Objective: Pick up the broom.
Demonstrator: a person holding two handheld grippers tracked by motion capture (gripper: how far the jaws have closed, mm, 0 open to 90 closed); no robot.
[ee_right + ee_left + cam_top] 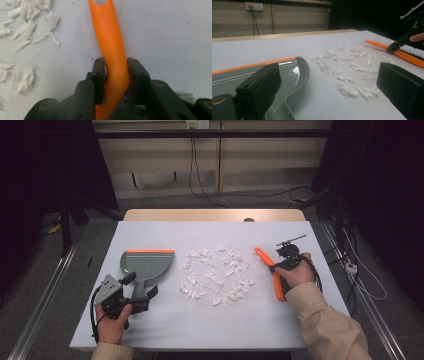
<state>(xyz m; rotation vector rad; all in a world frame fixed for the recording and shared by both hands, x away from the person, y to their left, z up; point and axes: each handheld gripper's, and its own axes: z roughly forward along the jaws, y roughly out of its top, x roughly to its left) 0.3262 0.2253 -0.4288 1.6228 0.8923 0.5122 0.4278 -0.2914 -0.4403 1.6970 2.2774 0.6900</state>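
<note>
Gripping the orange brush handle point(112, 50), the right tongs point(116, 75) are clamped on it from both sides; pads press the handle just above the bristle end, whose white bristles show at the lower edge of the right gripper view. The brush point(270, 272) lies on the white worktop point(210, 320), to the right of the scattered paper scraps point(215, 275).

Step in hand, as judged: pick-up of the brush, ahead of sweeping the scraps into the grey dustpan point(147, 265), which lies flat to the left of the pile with its orange lip away from the person.

Left tongs point(142, 287) stand open, jaws apart on either side of the dustpan handle point(142, 285) and not pressing it; the left gripper view looks across the pan point(287, 75) toward the scraps point(347, 75).

Next move calls for: closing the left tongs on the pan handle, turning the pan's lip toward the pile, then lifting the brush.

Pose: both hands low at the worktop; the right hand point(297, 272) reaches forward, wrist angled inward; the left hand point(112, 317) sits near the front edge.
</note>
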